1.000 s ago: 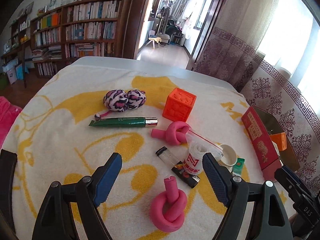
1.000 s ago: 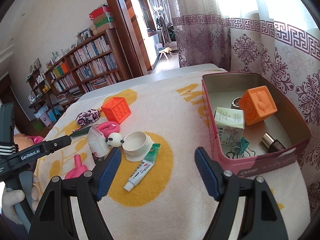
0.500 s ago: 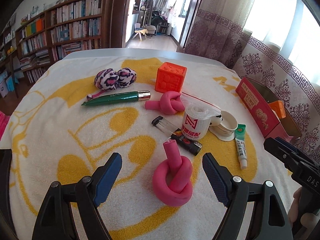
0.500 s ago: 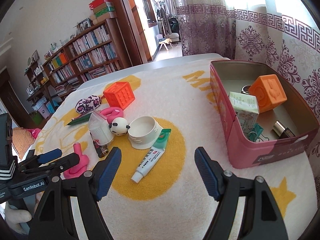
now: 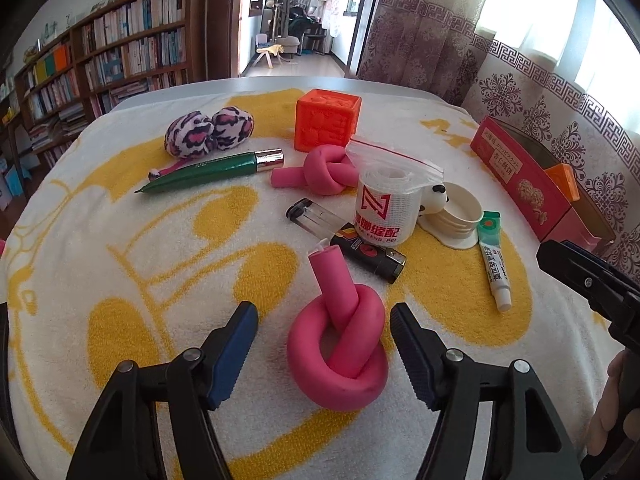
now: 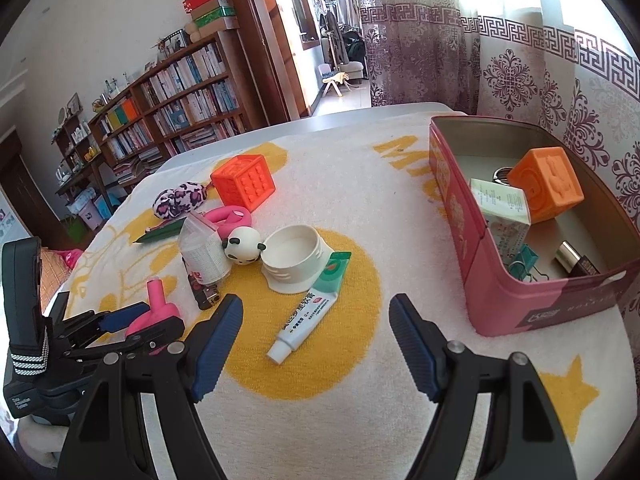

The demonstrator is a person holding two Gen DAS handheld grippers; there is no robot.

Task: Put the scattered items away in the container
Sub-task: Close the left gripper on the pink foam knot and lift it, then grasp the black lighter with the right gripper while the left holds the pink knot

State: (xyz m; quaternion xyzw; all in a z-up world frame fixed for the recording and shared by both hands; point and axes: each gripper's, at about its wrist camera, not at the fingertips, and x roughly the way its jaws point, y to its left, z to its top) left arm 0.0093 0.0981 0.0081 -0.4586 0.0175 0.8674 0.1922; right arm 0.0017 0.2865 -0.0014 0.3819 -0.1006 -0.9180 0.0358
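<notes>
I am looking over a towel in white and yellow that is covering the table.

The tin, pink, is sitting at the towel's right edge, lid off, and is holding an orange block, a carton, clips and a small bottle.

I am steering the right gripper; its jaws are standing wide over bare towel, gripping nothing, with the tube lying just ahead.

I am closing the left gripper; its jaws are narrowing on either side of the near pink knot, pads not yet touching it.

Scattered beyond are lying: cube, roll, bowl, second knot, pen, lighter, plush, panda.
</notes>
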